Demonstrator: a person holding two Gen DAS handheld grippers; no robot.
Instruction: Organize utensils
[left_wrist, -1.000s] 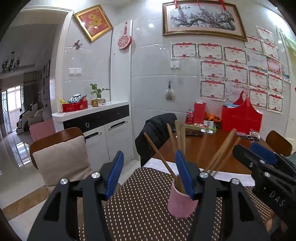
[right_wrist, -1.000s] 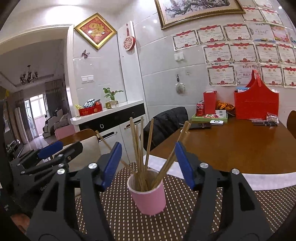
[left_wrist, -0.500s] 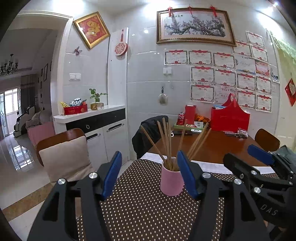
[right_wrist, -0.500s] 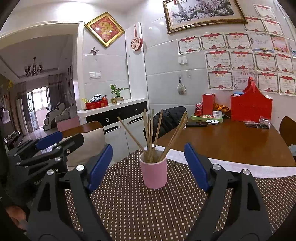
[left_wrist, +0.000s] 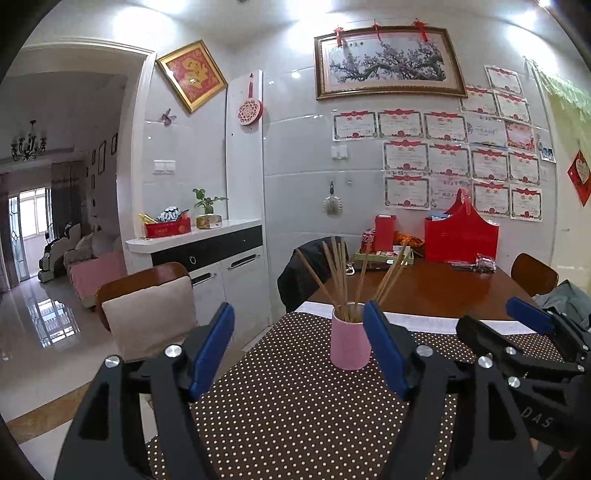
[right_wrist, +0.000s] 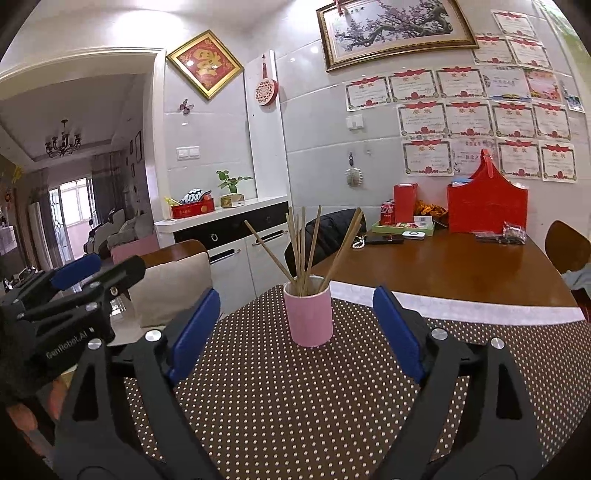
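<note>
Nearest to me, both claws hang over a brown mat (right_wrist: 295, 398) dotted white. The left gripper (left_wrist: 299, 345) has its blue pads spread apart with nothing between them, and its jaws have just been opening. The right gripper (right_wrist: 295, 326) is the same: pads wide, gripping nothing, jaws just opened further. Each black tool shows at the edge of the other's view, the two side by side above the near part of the mat. Ahead of them, clear of both, a pink cup (right_wrist: 308, 312) stands upright on the mat, close to its far edge. It is a plain, straight-walled cylinder with a pale rim. In it stand several chopsticks (right_wrist: 303, 247), thin tan sticks, tips down, fanning out above the rim; some are near upright and a few lean out to either side. From the right wrist the cup sits midway between the pads but beyond them; from the left wrist it is just left of the right-hand pad, also beyond it. Past the mat runs a white strip and then the bare brown table (right_wrist: 443, 269). At its far end, by the tiled wall, are a red bag (right_wrist: 487, 206), a red can (right_wrist: 387, 213) and a small tray (right_wrist: 402, 229).
</note>
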